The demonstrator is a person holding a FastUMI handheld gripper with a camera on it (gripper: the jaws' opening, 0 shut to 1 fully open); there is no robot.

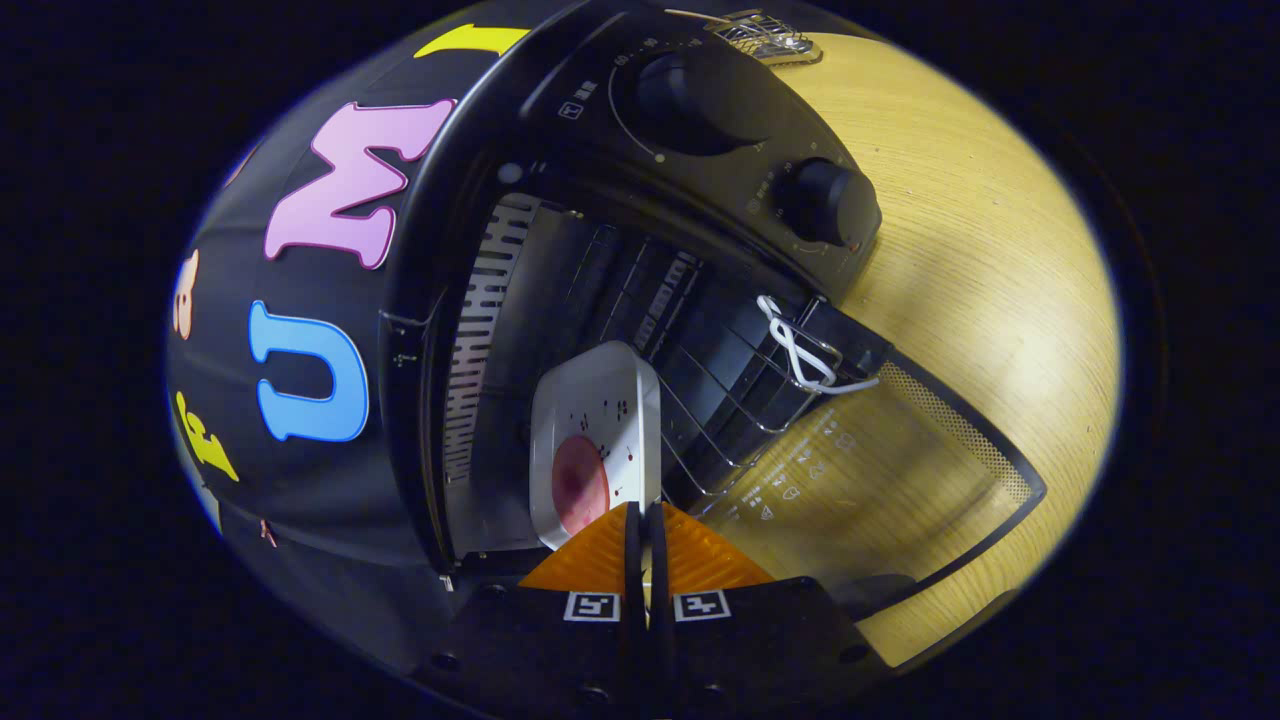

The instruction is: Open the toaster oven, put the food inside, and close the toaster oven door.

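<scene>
Now tool (645, 520) pinching near rim of white plate (600, 420), orange fingers (700, 560) almost pressed together. Plate with pink food (578, 485) sits partly on wire rack (730, 400) inside toaster oven (560, 300); glass door (880, 470) lies open over table (990, 250). Advice: push plate deeper, keep level, release only when rim fully rests on rack, then retreat straight, avoiding door.

Claw-mounted camera, tilted, peers closely into the open toaster oven (620, 330).
</scene>
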